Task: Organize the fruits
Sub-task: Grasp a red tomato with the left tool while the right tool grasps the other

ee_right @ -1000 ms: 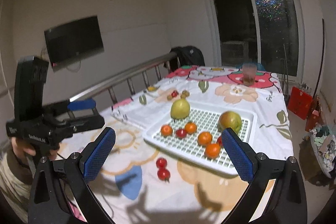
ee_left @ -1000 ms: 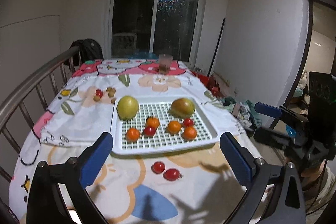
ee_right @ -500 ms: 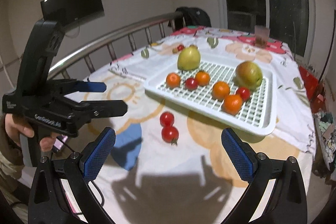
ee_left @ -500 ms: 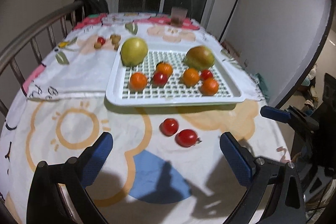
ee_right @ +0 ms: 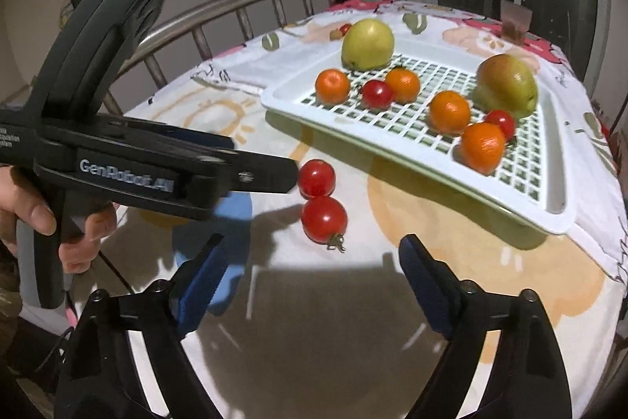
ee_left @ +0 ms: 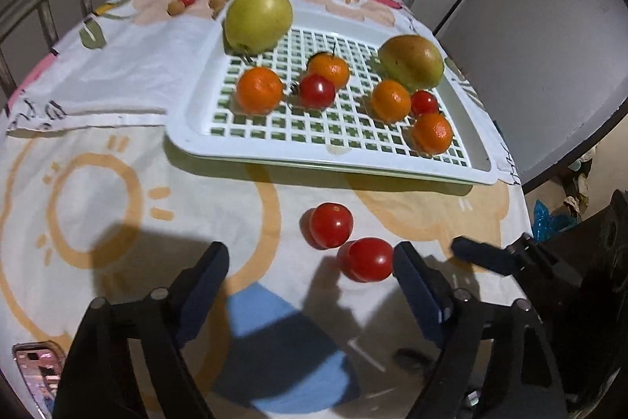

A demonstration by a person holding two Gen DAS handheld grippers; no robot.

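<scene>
Most fruit is already gathered on the white tray [ee_left: 188, 140]; two tomatoes [ee_left: 330, 225] are left on the worktop at its 6 o'clock. Left tongs [ee_left: 310, 273] and right tongs [ee_right: 312, 262] are closing, nothing clamped yet

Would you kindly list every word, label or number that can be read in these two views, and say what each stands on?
"GenRobot.AI": white lettering on the side of the left gripper, seen in the right wrist view.
Small white print at the rear of that gripper: too small and cut off to read.
Dark marks on the tablecloth edges: not legible.
Phone screen: too blurred to read.
</scene>
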